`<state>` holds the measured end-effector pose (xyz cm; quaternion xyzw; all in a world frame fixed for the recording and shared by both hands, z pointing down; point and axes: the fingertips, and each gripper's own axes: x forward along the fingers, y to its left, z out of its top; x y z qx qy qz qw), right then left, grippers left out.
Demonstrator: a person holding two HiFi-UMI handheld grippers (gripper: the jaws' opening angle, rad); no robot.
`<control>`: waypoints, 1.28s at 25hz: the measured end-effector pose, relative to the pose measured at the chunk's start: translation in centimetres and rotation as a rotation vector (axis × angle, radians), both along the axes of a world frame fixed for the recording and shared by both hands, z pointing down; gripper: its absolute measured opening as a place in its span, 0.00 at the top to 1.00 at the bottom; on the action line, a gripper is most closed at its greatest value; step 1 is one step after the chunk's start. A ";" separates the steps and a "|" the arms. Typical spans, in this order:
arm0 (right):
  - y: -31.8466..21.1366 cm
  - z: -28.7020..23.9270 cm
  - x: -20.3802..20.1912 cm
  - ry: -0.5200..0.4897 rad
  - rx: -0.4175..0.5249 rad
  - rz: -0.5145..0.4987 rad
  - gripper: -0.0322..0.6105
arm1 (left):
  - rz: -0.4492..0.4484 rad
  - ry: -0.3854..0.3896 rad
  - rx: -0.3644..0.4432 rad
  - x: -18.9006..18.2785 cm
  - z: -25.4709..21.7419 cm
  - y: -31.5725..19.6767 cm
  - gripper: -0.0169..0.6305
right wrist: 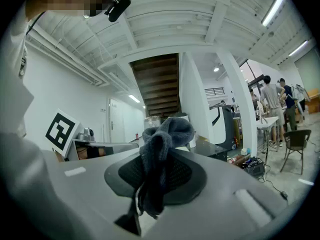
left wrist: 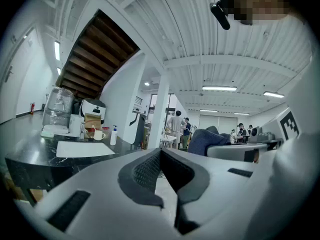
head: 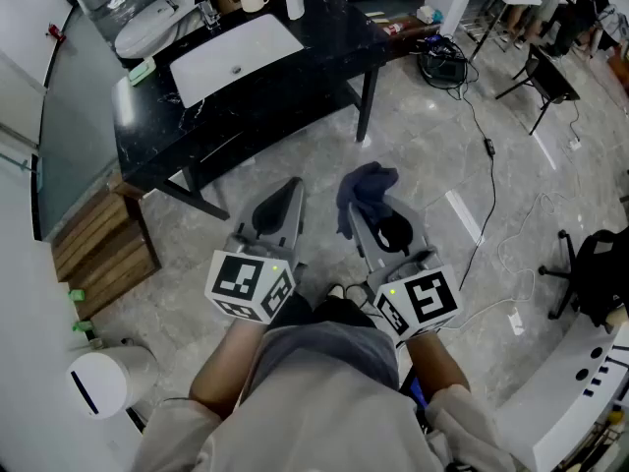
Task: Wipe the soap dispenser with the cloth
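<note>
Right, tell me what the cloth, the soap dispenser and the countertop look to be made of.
Cloth: soft dark blue-grey fabric, perhaps knit; it bunches and droops in fuzzy folds.
Soap dispenser: probably smooth white plastic, blue pump top; too small to be sure.
Countertop: glossy black stone or stone-look, with faint pale veins.

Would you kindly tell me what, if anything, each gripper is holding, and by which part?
The right gripper pinches the dark cloth by a bunched middle fold; the left gripper is shut on nothing.
</note>
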<state>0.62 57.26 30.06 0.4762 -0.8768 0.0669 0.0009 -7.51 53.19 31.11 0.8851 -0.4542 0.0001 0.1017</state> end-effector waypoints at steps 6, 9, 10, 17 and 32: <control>0.0 -0.7 0.4 0.016 0.031 -0.018 0.84 | 0.007 -0.015 0.014 1.0 -0.2 0.1 0.97; 0.3 -0.8 0.9 0.010 0.029 -0.029 0.84 | 0.008 -0.013 0.011 1.3 -0.1 0.4 0.97; 0.4 -0.9 1.1 0.002 0.028 -0.032 0.84 | 0.008 -0.013 0.009 1.4 -0.1 0.4 0.97; -0.8 -0.8 2.3 -0.085 0.013 -0.056 0.83 | -0.006 -0.064 -0.020 0.4 0.5 -0.3 0.96; -13.9 0.3 -4.1 -0.039 -0.063 -0.064 0.83 | -0.019 0.005 0.001 -4.4 -0.7 -14.3 0.97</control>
